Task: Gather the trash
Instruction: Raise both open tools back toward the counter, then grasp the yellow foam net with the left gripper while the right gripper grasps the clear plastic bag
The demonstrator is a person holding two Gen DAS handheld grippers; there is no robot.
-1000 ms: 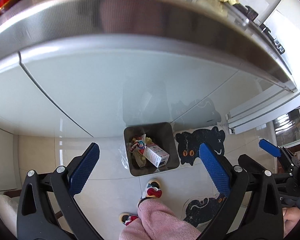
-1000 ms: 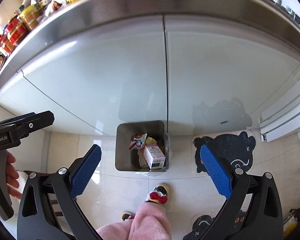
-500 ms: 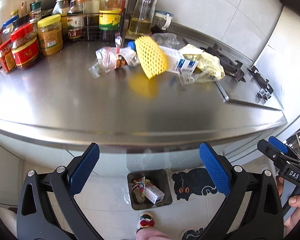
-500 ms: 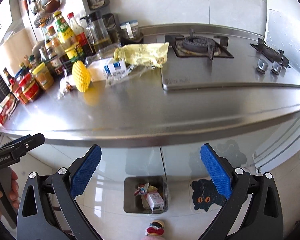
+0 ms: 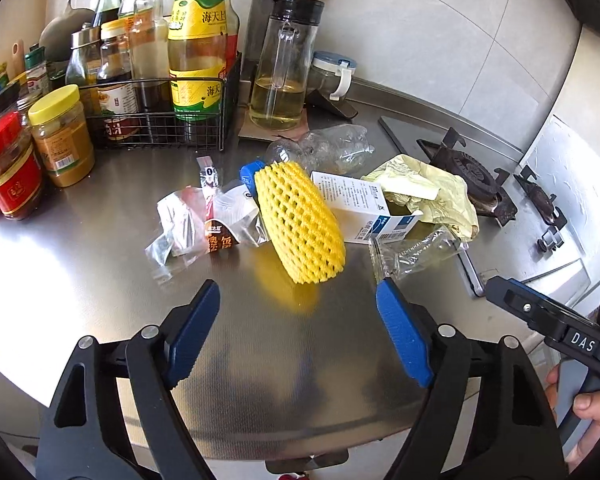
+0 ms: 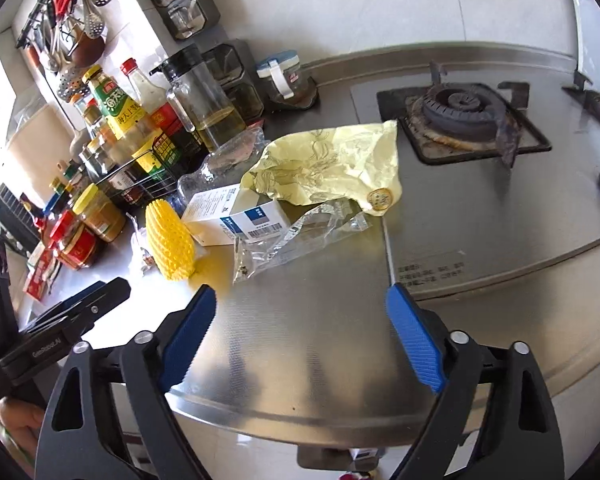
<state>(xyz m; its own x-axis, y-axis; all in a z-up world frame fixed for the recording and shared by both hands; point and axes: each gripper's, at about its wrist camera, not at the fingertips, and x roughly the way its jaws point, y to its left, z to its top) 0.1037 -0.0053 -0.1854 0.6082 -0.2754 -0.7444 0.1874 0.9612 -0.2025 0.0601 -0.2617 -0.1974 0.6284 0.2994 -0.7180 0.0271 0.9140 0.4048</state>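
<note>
With both tongs, left [image 5: 298,332] and right [image 6: 302,334], empty and just narrowed though still wide above the counter [image 5: 100,280], we should straddle the yellow net [image 5: 300,222] amid the trash, then squeeze gently.

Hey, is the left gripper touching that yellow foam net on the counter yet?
Apart. The left wrist view shows bare steel counter between the yellow foam net and the open, empty left gripper.
</note>
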